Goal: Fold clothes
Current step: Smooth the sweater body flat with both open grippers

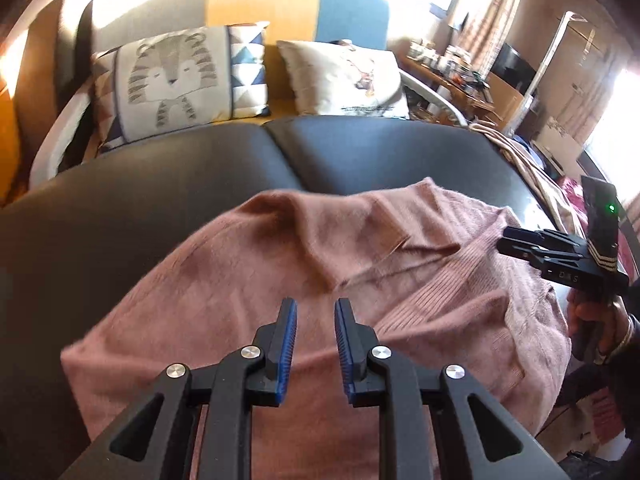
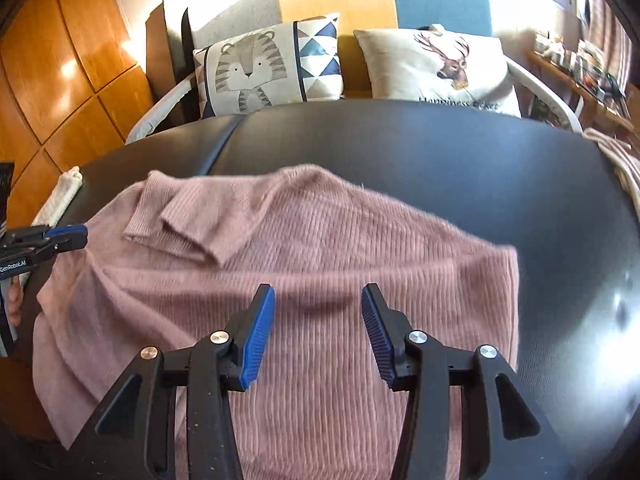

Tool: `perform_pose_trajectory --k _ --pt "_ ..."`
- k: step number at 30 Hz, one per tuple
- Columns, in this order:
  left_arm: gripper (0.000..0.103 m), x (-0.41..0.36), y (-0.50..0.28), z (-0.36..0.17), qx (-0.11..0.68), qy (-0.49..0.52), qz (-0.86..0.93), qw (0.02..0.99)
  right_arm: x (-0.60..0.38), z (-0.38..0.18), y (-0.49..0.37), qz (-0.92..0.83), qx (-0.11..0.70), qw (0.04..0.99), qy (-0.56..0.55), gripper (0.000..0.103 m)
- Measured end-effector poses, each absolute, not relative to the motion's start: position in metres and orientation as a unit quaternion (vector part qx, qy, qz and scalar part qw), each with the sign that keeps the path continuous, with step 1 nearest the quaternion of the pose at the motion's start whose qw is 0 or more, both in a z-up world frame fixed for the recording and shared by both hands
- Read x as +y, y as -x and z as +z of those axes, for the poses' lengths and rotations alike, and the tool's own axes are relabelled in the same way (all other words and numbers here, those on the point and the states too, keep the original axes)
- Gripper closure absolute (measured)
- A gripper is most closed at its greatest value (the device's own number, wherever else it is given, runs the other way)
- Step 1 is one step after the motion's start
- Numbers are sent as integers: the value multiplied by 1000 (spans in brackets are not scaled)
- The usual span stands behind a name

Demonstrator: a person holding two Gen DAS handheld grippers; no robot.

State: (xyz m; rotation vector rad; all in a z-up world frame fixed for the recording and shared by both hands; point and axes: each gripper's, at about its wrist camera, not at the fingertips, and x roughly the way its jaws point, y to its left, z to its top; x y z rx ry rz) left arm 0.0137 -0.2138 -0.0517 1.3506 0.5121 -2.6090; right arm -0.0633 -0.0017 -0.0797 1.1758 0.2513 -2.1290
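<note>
A pink ribbed knit sweater [image 1: 320, 248] [image 2: 320, 248] lies spread and rumpled on a black padded surface [image 1: 120, 200] [image 2: 400, 152]. One sleeve with its cuff [image 2: 176, 232] is folded across the body. My left gripper [image 1: 316, 308] hovers over the sweater's near part, its blue-padded jaws a narrow gap apart with nothing between them. My right gripper [image 2: 318, 292] hovers over the sweater's other side, jaws wider apart and empty. Each gripper shows in the other's view: the right one [image 1: 506, 240] at the sweater's right edge, the left one [image 2: 78, 236] at its left edge.
Behind the black surface stands a sofa with a tiger cushion [image 2: 260, 68] and a deer cushion [image 2: 440, 68]. A cream striped garment [image 2: 624, 168] lies at the right edge and a white cloth [image 2: 60, 196] at the left edge. Wooden cabinets [image 2: 60, 60] stand left, a cluttered desk [image 1: 460, 72] right.
</note>
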Motion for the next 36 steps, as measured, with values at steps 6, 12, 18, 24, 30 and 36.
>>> perform_pose_trajectory --k 6,12,18,24,30,36 --pt "84 -219 -37 -71 188 -453 -862 130 -5 -96 44 -815 133 340 -451 40" --pt "83 -212 -40 -92 174 -443 -867 150 -7 -103 46 -821 140 334 -441 26" --pt "81 -218 -32 -101 166 -410 -880 172 -21 -106 63 -823 147 331 -438 22" --pt "78 -243 1 -103 156 -410 -879 185 -44 -105 96 -820 155 330 -441 19" --pt "74 -268 39 -106 136 -411 -879 201 -68 -106 135 -820 168 325 -441 0" --pt "73 -288 67 -106 128 -406 -882 204 -85 -103 164 -823 165 316 -442 0"
